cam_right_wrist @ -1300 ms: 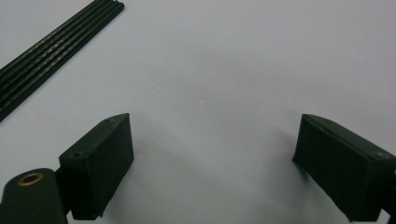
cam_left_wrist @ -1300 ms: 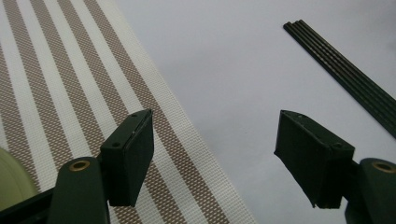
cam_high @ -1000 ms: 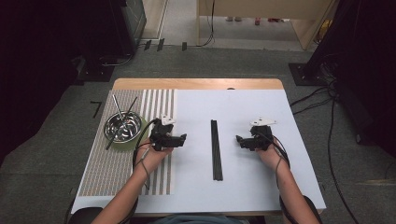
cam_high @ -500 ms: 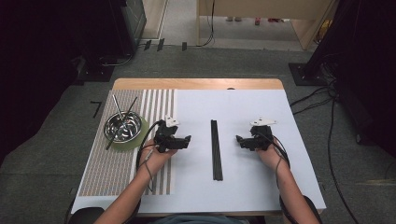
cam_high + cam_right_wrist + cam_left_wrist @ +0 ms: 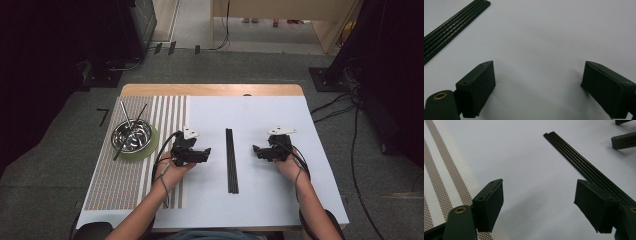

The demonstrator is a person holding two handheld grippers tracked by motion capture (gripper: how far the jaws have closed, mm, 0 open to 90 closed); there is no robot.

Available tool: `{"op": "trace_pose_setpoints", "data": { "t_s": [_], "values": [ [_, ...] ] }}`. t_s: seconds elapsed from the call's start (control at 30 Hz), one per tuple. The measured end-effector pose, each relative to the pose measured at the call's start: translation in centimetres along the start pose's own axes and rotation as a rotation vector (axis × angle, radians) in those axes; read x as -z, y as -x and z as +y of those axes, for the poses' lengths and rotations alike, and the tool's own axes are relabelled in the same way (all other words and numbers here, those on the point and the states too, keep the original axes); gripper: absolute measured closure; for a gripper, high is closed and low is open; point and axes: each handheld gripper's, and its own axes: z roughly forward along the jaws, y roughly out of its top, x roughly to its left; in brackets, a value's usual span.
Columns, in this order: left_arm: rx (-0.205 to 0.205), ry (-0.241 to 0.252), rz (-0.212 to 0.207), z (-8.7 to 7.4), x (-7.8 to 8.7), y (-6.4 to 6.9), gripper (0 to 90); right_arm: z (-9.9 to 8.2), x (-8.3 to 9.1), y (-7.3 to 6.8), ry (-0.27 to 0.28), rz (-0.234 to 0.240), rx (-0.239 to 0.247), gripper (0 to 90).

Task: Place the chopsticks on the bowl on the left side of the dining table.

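A bundle of thin black sticks [image 5: 231, 160] lies straight on the white table sheet [image 5: 260, 115], between my two grippers. My left gripper [image 5: 207, 152] lies just left of the sticks, pointing right at them. Its jaws stand open with nothing between them. In the left gripper view [image 5: 539, 203] the sticks [image 5: 584, 167] run past the right jaw. My right gripper [image 5: 256, 150] rests to the right of the sticks and points left, open and empty. The right gripper view [image 5: 539, 86] has the sticks [image 5: 454, 27] at the upper left.
A steel bowl [image 5: 131, 136] with two metal rods in it sits on a green coaster, on a brown striped mat [image 5: 120, 185] at the table's left. The right gripper's jaws [image 5: 624, 141] show far off in the left gripper view. Cables lie on the floor at the right.
My left gripper has slid a little to the right, closer to the black sticks. The right gripper has kept its place.
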Motion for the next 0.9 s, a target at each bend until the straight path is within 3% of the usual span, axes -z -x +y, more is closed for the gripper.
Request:
{"op": "trace_pose_setpoints", "data": {
  "t_s": [0.33,0.57,0.73,0.9],
  "values": [
    [-0.012,0.004,-0.021,-0.3,-0.5,1.3,22.1,0.0,0.0,0.0,0.000,0.000,0.000,11.2],
    [0.004,-0.005,-0.042,-0.6,-1.2,2.1,20.9,0.0,0.0,0.0,0.000,0.000,0.000,11.1],
    [0.016,-0.013,-0.016,-0.7,-1.9,2.8,18.4,0.0,0.0,0.0,0.000,0.000,0.001,11.1],
    [0.037,-0.024,-0.032,-0.9,-2.3,3.2,18.4,0.0,0.0,0.0,0.000,0.000,0.000,11.1]
  ]
}}
